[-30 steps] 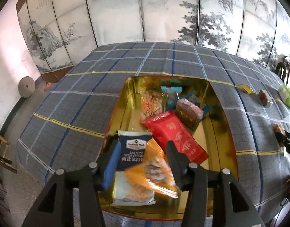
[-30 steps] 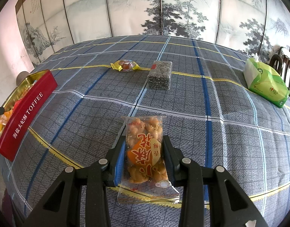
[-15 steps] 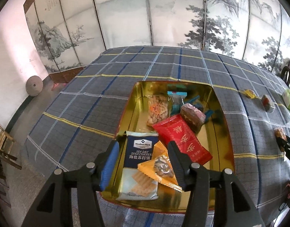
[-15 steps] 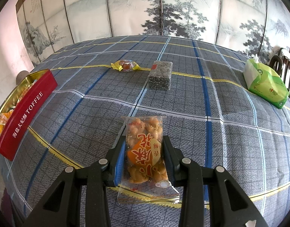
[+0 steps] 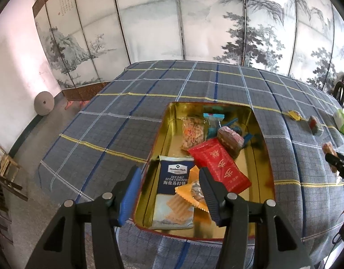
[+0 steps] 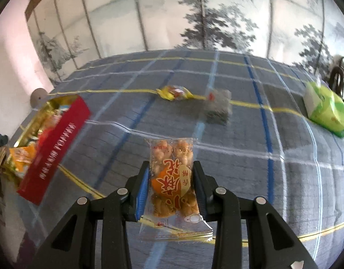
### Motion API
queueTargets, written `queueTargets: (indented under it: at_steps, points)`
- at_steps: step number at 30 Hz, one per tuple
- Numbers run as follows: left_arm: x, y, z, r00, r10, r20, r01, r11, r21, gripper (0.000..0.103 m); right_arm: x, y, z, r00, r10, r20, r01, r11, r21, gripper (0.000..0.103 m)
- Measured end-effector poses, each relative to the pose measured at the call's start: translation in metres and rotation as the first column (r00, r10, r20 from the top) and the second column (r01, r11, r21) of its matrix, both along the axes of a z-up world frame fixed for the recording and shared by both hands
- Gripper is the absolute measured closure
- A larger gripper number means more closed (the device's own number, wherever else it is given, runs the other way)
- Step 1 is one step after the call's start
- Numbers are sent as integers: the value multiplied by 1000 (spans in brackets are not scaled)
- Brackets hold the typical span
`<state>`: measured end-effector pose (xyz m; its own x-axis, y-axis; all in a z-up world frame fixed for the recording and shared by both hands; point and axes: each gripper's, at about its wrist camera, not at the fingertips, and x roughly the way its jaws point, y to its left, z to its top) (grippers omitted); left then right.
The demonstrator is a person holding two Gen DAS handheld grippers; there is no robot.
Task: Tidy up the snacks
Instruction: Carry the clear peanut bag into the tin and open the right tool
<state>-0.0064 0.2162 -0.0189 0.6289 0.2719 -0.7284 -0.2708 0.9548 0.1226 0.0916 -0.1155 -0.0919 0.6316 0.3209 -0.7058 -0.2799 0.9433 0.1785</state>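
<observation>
Overhead, left gripper (image 5: 169,187) hung above the near end of the gold tin (image 5: 169,121), a shallow rectangular tray with glossy metal walls, rounded corners and a thin red rim. Its jaws stood apart with nothing pinched; they had just been opening. One pad carried blue rubber, the other ribbed black. Below them lay a navy-and-white cracker packet (image 5: 175,179) and a crinkly orange sachet (image 5: 193,194) with saw-tooth edges, overlapping. Further in: one flat red foil packet (image 5: 219,168), one brown wrapped block (image 5: 230,140), one clear bag of pale pieces (image 5: 192,132), and some blue-wrapped items at the far end, number unclear. Bare gold floor showed along the tin's left wall.

Right gripper (image 6: 170,186) clamped one clear peanut packet (image 6: 172,174) by its long sides, lifted off the cloth, red characters on an orange patch. That view was blurred. Three things stayed on the plaid tablecloth (image 6: 284,179): one yellow-wrapped sweet (image 6: 174,92), one grey speckled block (image 6: 217,106), one soft green tissue pack (image 6: 326,114). The cloth was coarse woven grey with blue, white and yellow lines. Wide open cloth lay between the packet and the tin, whose red outer side (image 6: 55,150) bore white lettering. A painted folding screen (image 5: 194,22) stood behind the table.
</observation>
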Motion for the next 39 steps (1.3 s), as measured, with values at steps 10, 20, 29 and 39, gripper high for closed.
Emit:
queueTargets:
  at_steps: [10, 20, 29, 39]
  points:
    - [-5, 6, -2, 1000, 23, -7, -23, 1000, -7, 48, -10, 73, 40, 985, 169, 46, -172, 982, 77, 69]
    - [-12, 13, -2, 999, 38, -2, -38, 999, 3, 48, -14, 163, 50, 942, 334, 32, -335, 932, 139, 69]
    - [-16, 21, -3, 999, 50, -1, -50, 999, -4, 48, -9, 223, 44, 924, 383, -19, -377, 916, 138, 69]
    - [-18, 28, -5, 998, 61, -8, -61, 998, -8, 48, 8, 250, 32, 932, 353, -77, -342, 931, 127, 69]
